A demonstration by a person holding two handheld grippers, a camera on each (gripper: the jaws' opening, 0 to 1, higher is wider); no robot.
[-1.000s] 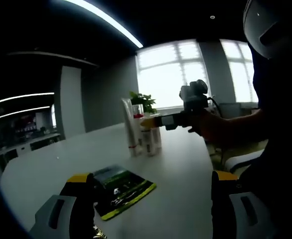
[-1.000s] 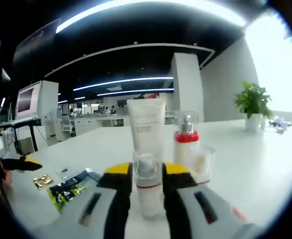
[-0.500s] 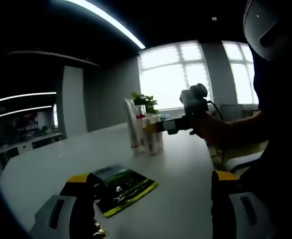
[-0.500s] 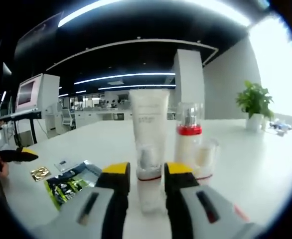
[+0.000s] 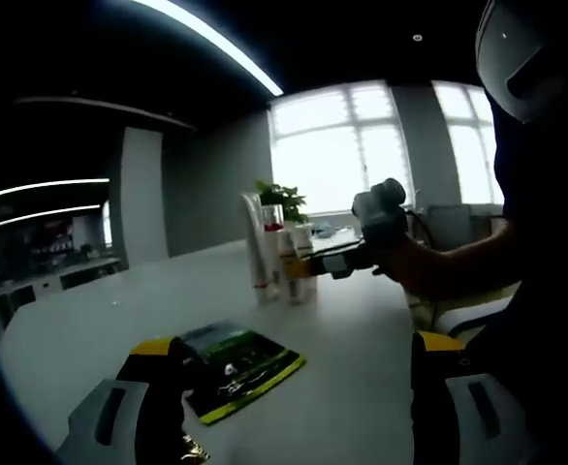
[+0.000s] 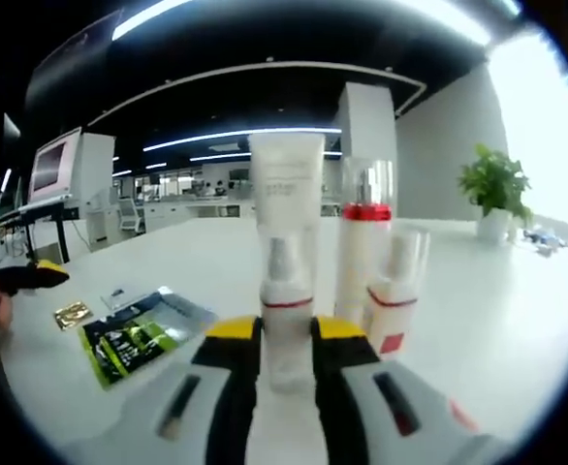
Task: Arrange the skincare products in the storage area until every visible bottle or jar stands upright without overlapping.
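Since 1 s ago, pulled back a bit from the small bottle (image 6: 287,315), which now stands on the table (image 6: 497,320) instead of hanging lifted between the tips. Right gripper (image 6: 285,341) jaws close on either side of bottle base, prob. still pinching it, though contact not clear in the right gripper view. Just beyond the tips: tall white tube (image 6: 286,189) straight ahead behind the bottle, red-collared pump bottle (image 6: 363,252) ahead-right, shorter bottle w/ red label (image 6: 394,300) right of that, all upright & close together. Ahead-left, flat on table: green-black packet (image 6: 134,339) and small gold sachet (image 6: 72,314).

Left gripper (image 5: 294,373) jaws spread wide, nothing between, low over table. Same packet just ahead of left jaw. Farther ahead, cluster of bottles w/ right gripper at them, held by person's hand (image 5: 415,263). Potted plant (image 5: 278,197) beyond.
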